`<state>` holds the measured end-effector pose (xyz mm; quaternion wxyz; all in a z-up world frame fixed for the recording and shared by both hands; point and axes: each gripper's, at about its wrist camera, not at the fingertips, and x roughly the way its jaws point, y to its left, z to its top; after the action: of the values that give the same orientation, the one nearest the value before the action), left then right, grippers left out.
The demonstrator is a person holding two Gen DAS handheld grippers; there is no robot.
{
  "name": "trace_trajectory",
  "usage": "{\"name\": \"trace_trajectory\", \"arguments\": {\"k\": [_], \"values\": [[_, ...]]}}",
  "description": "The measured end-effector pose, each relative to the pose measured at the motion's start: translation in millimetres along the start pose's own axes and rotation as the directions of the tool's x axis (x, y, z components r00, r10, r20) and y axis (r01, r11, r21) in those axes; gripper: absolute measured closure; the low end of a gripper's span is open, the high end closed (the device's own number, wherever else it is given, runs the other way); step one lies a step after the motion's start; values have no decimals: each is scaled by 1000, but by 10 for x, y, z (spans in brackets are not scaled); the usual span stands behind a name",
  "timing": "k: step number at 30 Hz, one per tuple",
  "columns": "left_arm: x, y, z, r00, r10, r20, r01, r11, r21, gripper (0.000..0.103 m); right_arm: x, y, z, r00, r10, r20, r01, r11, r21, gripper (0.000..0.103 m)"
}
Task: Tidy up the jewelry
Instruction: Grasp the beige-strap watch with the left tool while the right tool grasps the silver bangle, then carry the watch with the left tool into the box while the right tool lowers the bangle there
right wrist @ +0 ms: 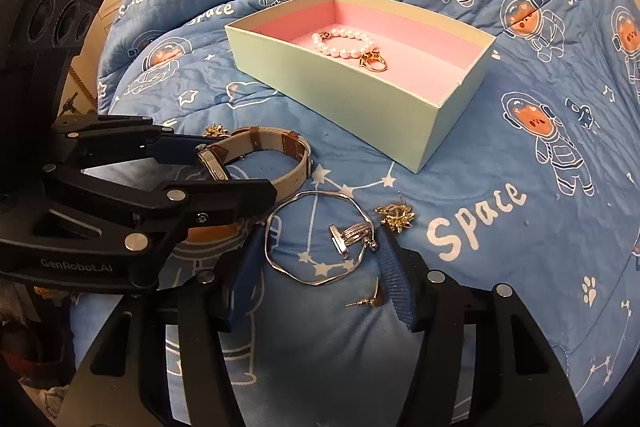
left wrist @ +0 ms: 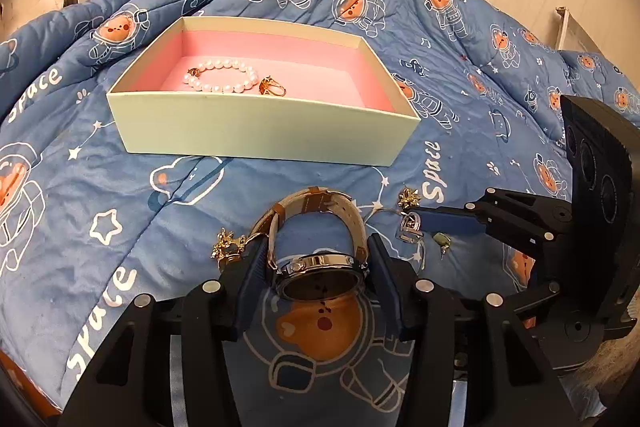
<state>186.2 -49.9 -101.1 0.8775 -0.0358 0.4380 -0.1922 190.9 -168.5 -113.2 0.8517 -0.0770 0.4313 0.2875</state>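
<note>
Box (left wrist: 256, 131), pale green outside, pink lining, on the blue quilt (left wrist: 120, 227): holds a pearl bracelet (left wrist: 220, 77) and a gold ring (left wrist: 273, 87), touching.

My left gripper (left wrist: 320, 263): pads against both sides of the watch (left wrist: 320, 267); grip looks closed on its case.

My right gripper (right wrist: 320, 259): jaws apart around a silver bangle (right wrist: 316, 239) and a silver ring (right wrist: 352, 237), neither pressed.

Gold star earring (right wrist: 396, 217) beside the right pad.

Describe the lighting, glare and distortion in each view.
Left wrist: warm indoor light, fisheye bends the box edges, dark vignette corners, glare on the watch bezel. Right wrist: same bending, heavier shadow at bottom left, bright glints on the bangle.
</note>
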Motion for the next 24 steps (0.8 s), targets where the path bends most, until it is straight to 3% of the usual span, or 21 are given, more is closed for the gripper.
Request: {"name": "trace_trajectory", "arguments": {"k": [24], "values": [[-605,119,-65,992,-65,110,77,992,-103,55,-439,60,19,994,37,99,-48,993,111,46]]}}
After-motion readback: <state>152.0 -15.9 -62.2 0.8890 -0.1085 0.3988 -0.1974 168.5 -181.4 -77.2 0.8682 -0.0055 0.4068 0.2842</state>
